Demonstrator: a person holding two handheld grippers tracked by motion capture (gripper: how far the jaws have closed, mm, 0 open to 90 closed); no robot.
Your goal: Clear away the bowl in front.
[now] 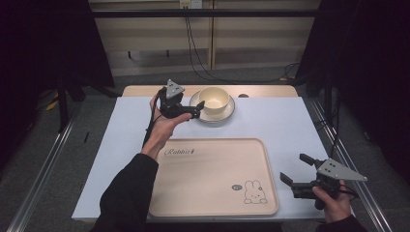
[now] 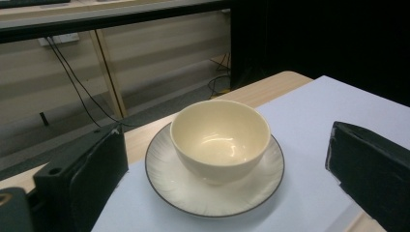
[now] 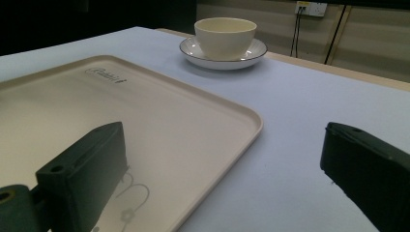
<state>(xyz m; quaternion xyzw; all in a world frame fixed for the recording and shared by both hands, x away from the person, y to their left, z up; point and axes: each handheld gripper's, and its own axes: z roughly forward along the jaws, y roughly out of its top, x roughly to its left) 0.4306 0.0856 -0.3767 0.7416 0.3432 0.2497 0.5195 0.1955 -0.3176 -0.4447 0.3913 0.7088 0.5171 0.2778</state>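
Observation:
A cream bowl stands upright on a white, dark-rimmed saucer at the table's far middle. My left gripper is open just left of the saucer, and its jaws point at the bowl without touching it. In the left gripper view the empty bowl and saucer sit between and beyond the two jaws. A beige tray with a rabbit drawing lies empty near the front edge. My right gripper is open and holds nothing, just off the tray's right rim. The right gripper view shows the tray and, far off, the bowl.
A pale blue mat covers the table, with a strip of wood showing along its far edge. Metal rails run along both sides of the table. Cables hang behind it.

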